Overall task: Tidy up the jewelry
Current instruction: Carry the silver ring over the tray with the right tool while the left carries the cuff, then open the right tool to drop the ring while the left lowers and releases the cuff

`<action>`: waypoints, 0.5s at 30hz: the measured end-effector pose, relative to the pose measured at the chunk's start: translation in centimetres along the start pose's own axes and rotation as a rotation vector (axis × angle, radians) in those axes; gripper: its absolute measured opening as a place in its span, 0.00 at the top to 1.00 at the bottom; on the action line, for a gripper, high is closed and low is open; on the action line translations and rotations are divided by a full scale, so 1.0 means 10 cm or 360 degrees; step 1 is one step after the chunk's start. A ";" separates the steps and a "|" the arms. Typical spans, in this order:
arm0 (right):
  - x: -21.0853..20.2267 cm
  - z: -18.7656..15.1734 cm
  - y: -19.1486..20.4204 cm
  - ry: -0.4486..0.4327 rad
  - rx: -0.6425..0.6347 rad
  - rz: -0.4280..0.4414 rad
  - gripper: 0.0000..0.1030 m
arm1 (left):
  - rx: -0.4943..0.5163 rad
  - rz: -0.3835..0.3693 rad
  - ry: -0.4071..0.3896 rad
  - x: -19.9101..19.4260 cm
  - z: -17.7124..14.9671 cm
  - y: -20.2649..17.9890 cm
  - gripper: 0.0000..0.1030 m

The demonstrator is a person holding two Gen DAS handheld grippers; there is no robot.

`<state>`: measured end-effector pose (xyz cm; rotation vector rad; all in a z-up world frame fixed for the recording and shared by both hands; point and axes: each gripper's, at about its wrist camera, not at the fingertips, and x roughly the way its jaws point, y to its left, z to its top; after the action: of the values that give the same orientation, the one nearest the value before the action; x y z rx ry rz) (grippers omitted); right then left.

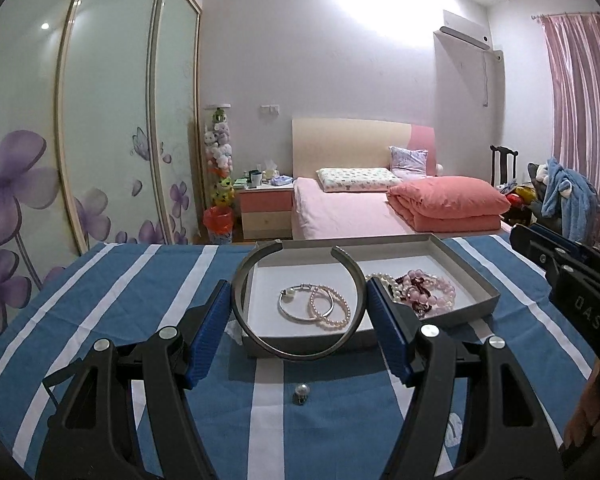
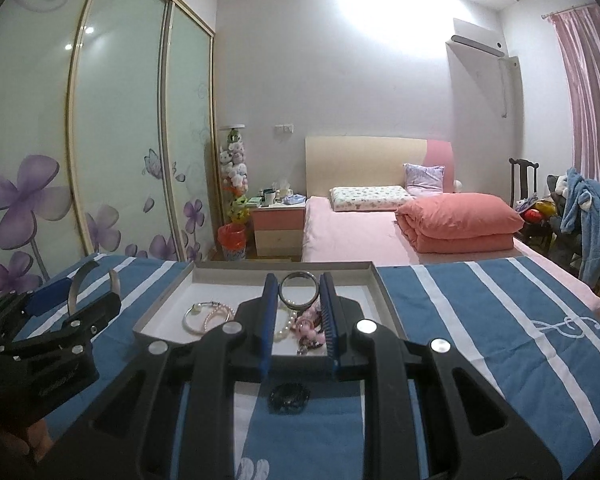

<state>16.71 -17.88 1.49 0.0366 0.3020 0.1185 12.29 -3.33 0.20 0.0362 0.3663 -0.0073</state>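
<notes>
1. Nearest us on the striped cloth [image 1: 112, 280] lie two loose pieces, not yet in the tray: a small pearl stud [image 1: 301, 391] below our left gripper [image 1: 298, 300], and a dark beaded piece [image 2: 289, 398] below our right gripper [image 2: 298, 300].
2. Our left gripper is spread wide around a grey open collar [image 1: 296, 344]; its pads touch the collar's sides, so we judge it is pinching the collar just above the tray's near edge.
3. Our right gripper is drawn close on a dark bangle [image 2: 299, 290], held upright over the tray.
4. In the tray [image 1: 466, 258] already rest a silver bangle [image 1: 288, 309], a pearl bracelet [image 1: 332, 314], a pearl strand [image 1: 388, 283] and pink beads [image 1: 430, 294].
5. So we judge the task well along: four pieces are stowed, two are in hand, and two wait on the cloth.
6. Beyond stand the bed [image 1: 340, 216] and wardrobe [image 1: 112, 120].
</notes>
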 end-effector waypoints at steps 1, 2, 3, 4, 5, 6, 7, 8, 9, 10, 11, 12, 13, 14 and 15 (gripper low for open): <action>0.01 0.00 0.01 -0.0003 -0.0002 -0.0002 0.79 | 0.0003 0.0000 -0.0003 0.00 0.00 0.01 0.34; 0.02 0.01 0.00 -0.0010 -0.0003 -0.0006 0.79 | 0.0008 0.0000 -0.0005 0.01 0.01 0.00 0.34; 0.02 0.02 0.00 -0.0014 -0.0002 -0.0008 0.79 | 0.0009 0.0001 -0.0006 0.01 0.02 0.01 0.34; 0.03 0.02 0.00 -0.0018 -0.0001 -0.0010 0.79 | 0.0011 0.0001 -0.0007 0.02 0.02 0.01 0.34; 0.04 0.03 0.00 -0.0023 0.0000 -0.0012 0.79 | 0.0012 -0.0001 -0.0008 0.02 0.03 0.00 0.34; 0.05 0.03 0.00 -0.0027 0.0001 -0.0013 0.79 | 0.0011 -0.0002 -0.0008 0.04 0.04 -0.01 0.34; 0.05 0.04 0.00 -0.0032 0.0004 -0.0015 0.79 | 0.0011 -0.0005 -0.0007 0.04 0.04 -0.01 0.34; 0.07 0.05 -0.01 -0.0037 0.0008 -0.0018 0.79 | 0.0011 -0.0007 -0.0005 0.05 0.05 -0.01 0.34; 0.08 0.05 -0.01 -0.0039 0.0010 -0.0020 0.79 | 0.0013 -0.0009 -0.0004 0.07 0.05 -0.02 0.34; 0.10 0.06 -0.01 -0.0042 0.0012 -0.0023 0.79 | 0.0014 -0.0008 -0.0004 0.09 0.06 -0.02 0.34; 0.12 0.08 -0.02 -0.0044 0.0014 -0.0024 0.79 | 0.0014 -0.0010 -0.0004 0.10 0.06 0.00 0.34; 0.15 0.09 -0.03 -0.0044 0.0018 -0.0025 0.79 | 0.0011 -0.0015 -0.0002 0.13 0.08 0.01 0.34; 0.18 0.10 -0.03 -0.0043 0.0022 -0.0024 0.79 | 0.0009 -0.0017 -0.0001 0.15 0.09 0.01 0.34; 0.22 0.11 -0.05 -0.0038 0.0029 -0.0023 0.79 | 0.0009 -0.0018 0.0000 0.18 0.10 0.01 0.34; 0.26 0.12 -0.05 -0.0034 0.0036 -0.0022 0.79 | 0.0011 -0.0019 0.0001 0.21 0.12 0.01 0.34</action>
<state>19.59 -18.11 1.81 0.0580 0.2825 0.1011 14.68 -3.32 0.53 0.0408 0.3674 -0.0204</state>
